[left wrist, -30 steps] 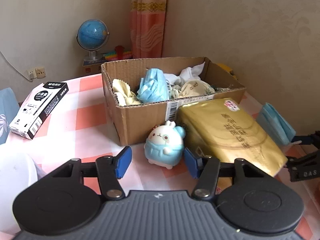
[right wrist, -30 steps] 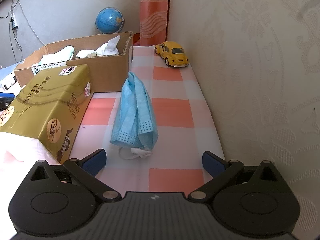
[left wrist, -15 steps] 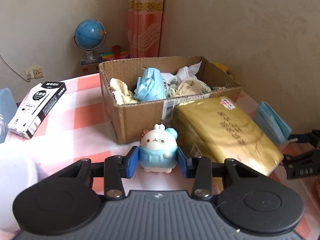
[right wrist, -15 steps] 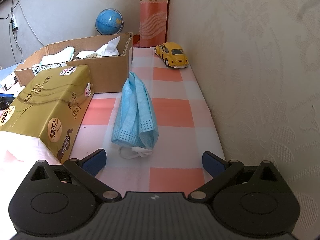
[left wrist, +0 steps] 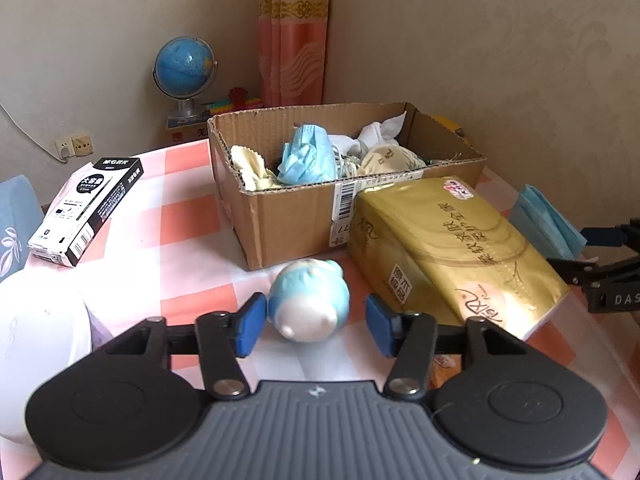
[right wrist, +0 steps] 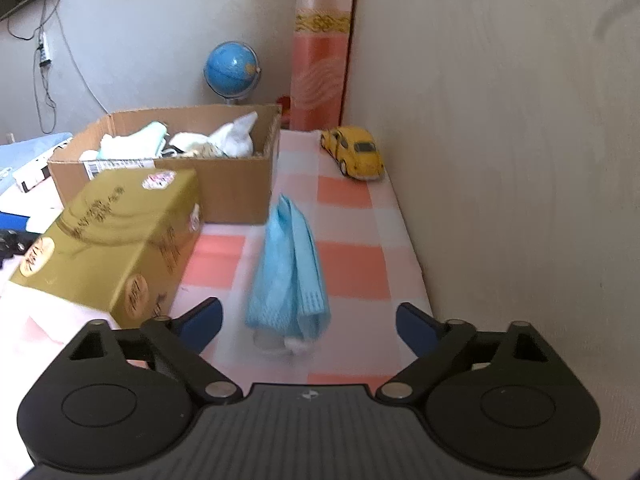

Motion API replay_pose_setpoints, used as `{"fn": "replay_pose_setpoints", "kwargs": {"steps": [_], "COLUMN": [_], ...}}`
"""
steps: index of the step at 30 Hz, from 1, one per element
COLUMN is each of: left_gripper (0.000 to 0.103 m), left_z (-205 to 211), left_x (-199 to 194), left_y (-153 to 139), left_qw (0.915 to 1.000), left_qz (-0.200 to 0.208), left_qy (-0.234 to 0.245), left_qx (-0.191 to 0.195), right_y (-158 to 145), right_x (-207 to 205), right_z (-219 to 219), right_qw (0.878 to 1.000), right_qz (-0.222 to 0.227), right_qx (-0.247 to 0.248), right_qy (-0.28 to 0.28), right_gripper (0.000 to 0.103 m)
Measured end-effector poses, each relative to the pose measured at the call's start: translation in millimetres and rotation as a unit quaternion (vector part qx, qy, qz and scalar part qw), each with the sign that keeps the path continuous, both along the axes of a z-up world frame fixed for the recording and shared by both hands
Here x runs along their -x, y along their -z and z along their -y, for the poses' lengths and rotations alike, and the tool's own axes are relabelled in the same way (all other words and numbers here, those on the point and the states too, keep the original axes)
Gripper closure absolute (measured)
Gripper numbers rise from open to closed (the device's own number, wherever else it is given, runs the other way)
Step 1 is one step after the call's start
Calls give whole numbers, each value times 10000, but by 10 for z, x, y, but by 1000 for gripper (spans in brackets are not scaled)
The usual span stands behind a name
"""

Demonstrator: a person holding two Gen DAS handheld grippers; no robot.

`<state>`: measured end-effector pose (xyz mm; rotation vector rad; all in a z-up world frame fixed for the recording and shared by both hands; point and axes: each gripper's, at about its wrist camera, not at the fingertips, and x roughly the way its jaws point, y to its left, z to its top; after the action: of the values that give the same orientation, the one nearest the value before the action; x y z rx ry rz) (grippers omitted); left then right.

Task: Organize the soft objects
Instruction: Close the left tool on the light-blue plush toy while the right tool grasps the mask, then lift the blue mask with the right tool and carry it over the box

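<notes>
Our left gripper [left wrist: 314, 326] is opening around the toppled plush toy [left wrist: 308, 304], which lies between its pads just before the cardboard box [left wrist: 288, 216]. Our right gripper [right wrist: 308, 322] is closing, nothing pinched; the blue mask [right wrist: 290, 268] lies dead ahead, lengthwise.

Blue-white plush toy [left wrist: 308, 304] tipped over, blue mask [right wrist: 290, 268] lying flat

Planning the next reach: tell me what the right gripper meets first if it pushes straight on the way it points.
Most likely the folded blue face mask, lying on the checked cloth between the closing jaws of the right gripper, apparently untouched. Depth is hard to judge.
</notes>
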<state>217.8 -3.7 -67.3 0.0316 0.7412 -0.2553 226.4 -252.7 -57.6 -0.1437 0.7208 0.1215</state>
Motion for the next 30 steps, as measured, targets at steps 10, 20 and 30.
{"fn": "replay_pose_setpoints", "kwargs": {"steps": [10,20,30], "left_gripper": [45,57,59], "left_z": [6,-4,-50], "left_x": [-71,-69,115], "left_y": [45,27,-190], "left_qw": [10000,9999,9995], "left_qz": [-42,-41,152], "left_qy": [-18,70,211], "left_qx": [14,81,166], "right_y": [24,-16,-294], "right_x": [-107,-93,6], "right_z": [-116,-108,-138], "right_qw": [9995,9995,9993], "right_qz": [-35,-67,163], "right_qx": [160,110,173], "right_qy": [-256,-276,-289], "right_gripper": [43,72,76]}}
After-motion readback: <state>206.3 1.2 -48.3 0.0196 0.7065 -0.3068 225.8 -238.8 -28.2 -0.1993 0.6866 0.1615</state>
